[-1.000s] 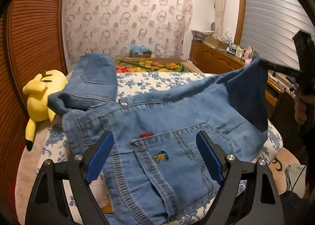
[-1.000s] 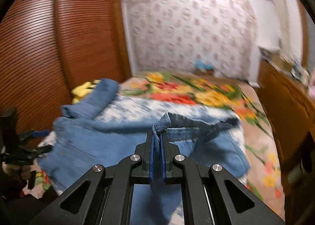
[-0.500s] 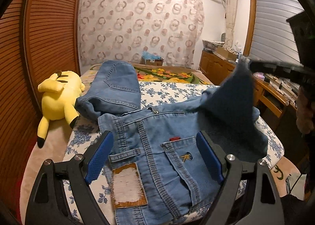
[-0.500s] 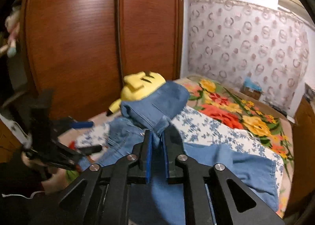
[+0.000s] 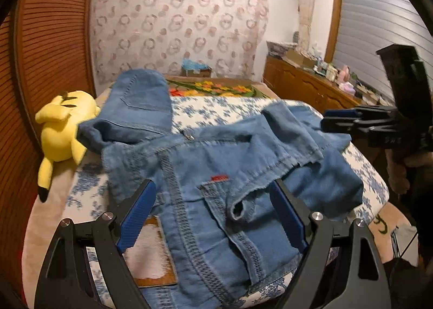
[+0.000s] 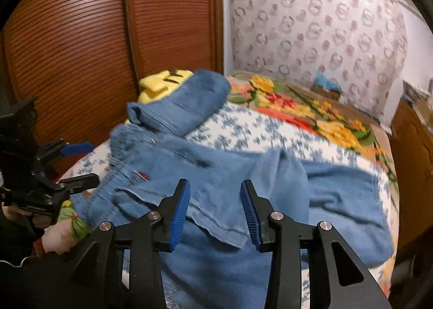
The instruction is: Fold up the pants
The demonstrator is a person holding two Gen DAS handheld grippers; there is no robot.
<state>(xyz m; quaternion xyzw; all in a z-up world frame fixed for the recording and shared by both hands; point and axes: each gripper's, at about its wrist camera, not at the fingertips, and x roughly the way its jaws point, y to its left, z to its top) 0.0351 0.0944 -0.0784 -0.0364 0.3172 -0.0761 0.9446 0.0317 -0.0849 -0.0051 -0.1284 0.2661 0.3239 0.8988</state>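
The blue jeans lay on the bed, on its flowered sheet, with the waist at the near edge. One leg was folded up at the far left, next to a yellow plush toy. The other leg had been laid across the middle, and its hem sat rumpled on top of the seat.

The right gripper had just been opening its jaws. They stood partly apart, and the hem lay under them, not pinched. The left gripper hung wide open over the waist and held nothing.

A few things could have gone wrong from there. The dropped leg looked bunched, not flat, so the fold could have stayed lumpy if nobody smoothed it. If the right gripper pulled back too low, a pad might have caught the loose hem and dragged the leg off again. The jeans were close to the near edge of the bed, so a hard tug could have slid them off. The leg on the far left was touching the toy and might have pushed it over when picked up.
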